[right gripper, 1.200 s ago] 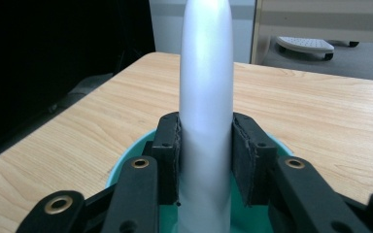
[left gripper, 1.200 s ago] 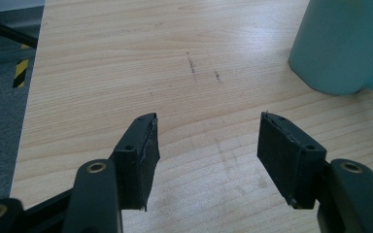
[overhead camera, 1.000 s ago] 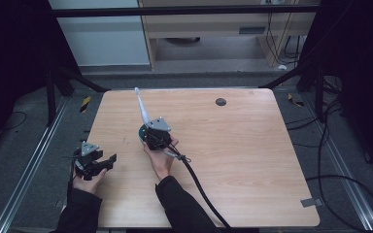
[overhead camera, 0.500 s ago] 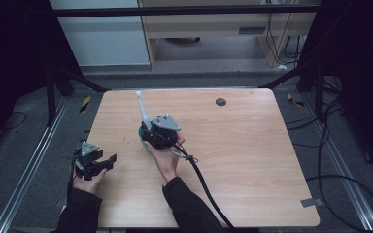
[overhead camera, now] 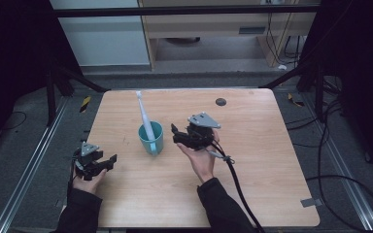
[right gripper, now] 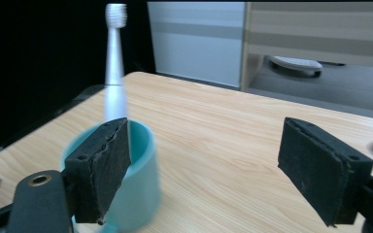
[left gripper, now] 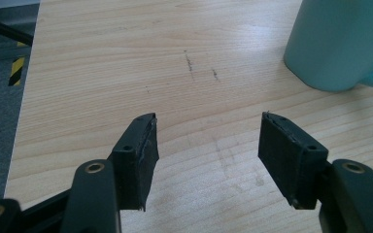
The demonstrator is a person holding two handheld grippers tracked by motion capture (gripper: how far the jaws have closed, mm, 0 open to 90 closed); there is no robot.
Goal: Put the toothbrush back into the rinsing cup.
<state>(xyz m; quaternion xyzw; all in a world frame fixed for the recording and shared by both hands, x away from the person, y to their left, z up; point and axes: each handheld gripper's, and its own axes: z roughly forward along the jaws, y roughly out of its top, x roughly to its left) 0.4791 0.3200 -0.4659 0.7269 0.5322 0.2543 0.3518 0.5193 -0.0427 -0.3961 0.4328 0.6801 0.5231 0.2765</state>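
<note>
Teal ceramic, the round mug with a handle (overhead camera: 151,138) stands upright near the middle of the light wooden tabletop (overhead camera: 252,184), and a white electric toothbrush (overhead camera: 144,116) leans inside it with the bristle head up, so the mug's wall is what keeps it standing. The right hand-held gripper (overhead camera: 176,134) is just beside the mug on its right, released and grasping nothing, jaws spread wide. The left hand-held gripper (overhead camera: 108,161) rests low at the tabletop's left edge, also released and empty, probably only waiting.
</note>
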